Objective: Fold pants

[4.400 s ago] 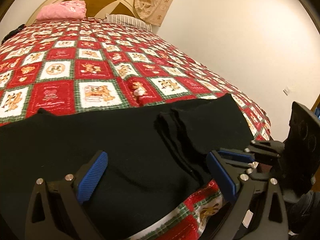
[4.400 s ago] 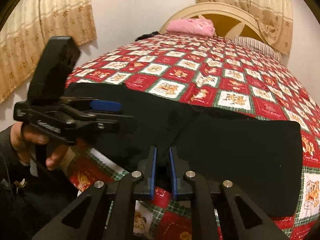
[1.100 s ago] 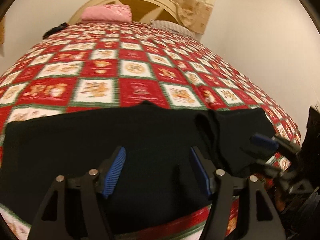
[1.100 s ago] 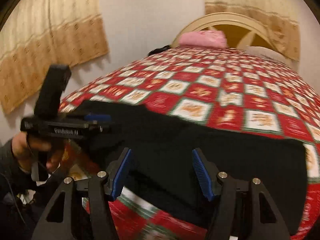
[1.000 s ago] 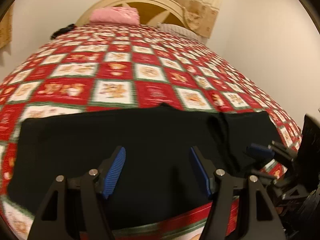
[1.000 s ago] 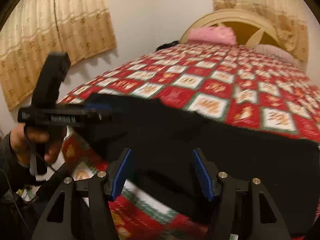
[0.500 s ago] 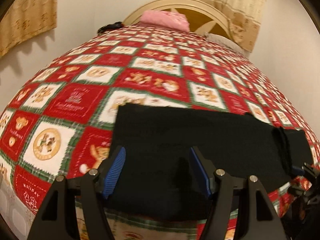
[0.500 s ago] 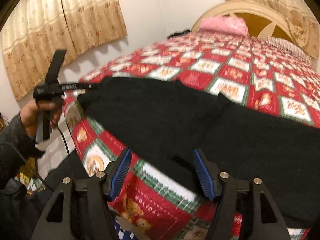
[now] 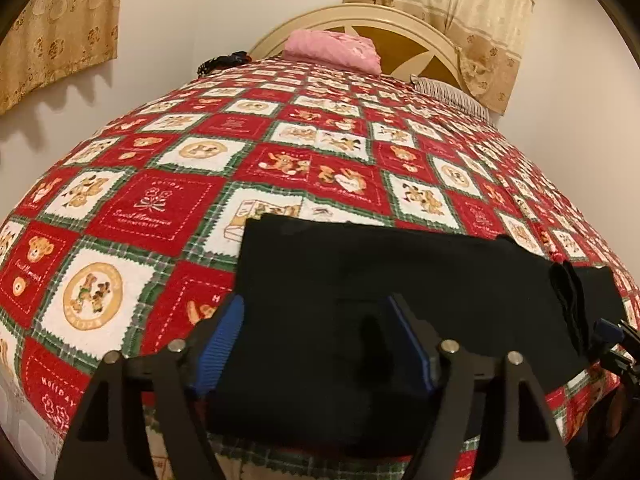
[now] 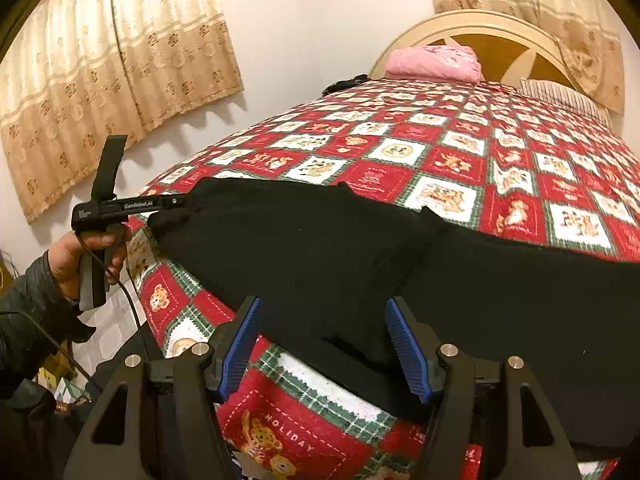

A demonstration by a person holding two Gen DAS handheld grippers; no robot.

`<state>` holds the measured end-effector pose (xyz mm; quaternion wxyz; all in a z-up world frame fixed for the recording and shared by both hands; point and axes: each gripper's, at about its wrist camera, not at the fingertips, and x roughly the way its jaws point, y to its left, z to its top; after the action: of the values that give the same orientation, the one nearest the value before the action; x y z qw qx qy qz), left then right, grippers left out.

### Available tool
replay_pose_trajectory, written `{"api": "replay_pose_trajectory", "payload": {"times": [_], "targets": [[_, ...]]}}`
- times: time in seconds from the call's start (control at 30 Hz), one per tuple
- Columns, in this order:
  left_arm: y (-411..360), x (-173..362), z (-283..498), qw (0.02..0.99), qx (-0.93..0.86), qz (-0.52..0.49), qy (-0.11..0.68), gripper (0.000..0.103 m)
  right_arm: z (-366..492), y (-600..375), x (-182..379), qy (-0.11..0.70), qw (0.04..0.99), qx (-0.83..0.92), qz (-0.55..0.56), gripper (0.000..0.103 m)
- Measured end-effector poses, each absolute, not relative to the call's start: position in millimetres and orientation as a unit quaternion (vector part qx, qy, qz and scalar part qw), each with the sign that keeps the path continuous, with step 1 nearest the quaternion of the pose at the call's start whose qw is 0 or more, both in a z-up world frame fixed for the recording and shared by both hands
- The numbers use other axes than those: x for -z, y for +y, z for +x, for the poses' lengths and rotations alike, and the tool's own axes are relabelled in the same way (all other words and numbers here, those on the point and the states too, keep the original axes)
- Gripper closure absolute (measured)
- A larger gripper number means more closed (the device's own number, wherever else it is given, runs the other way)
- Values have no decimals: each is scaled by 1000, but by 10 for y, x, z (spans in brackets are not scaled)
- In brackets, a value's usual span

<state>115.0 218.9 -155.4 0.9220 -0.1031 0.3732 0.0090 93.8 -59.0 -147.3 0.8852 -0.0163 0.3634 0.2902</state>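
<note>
Here, black pants (image 10: 320, 248) lie flat across the near edge of a bed covered by a red, white and green bear-print quilt (image 9: 160, 208). At nine o'clock in the right wrist view, the left claw (image 10: 180, 202) reaches the pants' end, a hand (image 10: 86, 256) holding its grip; its own camera shows its blue pads (image 9: 220, 340) apart. At six o'clock the right claw (image 10: 324, 344) hangs with fingers spread over the pants' near edge. A pink bundle (image 10: 434, 62) rests by the headboard (image 10: 500, 32) at twelve o'clock.
</note>
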Motion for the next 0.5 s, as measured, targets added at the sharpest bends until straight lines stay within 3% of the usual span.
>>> {"api": "replay_pose_trajectory", "payload": {"times": [0.5], "targets": [[2271,1646,1225,909,-5,-121,398,27,842,-799,1501,350,895,-275,36,37]]}}
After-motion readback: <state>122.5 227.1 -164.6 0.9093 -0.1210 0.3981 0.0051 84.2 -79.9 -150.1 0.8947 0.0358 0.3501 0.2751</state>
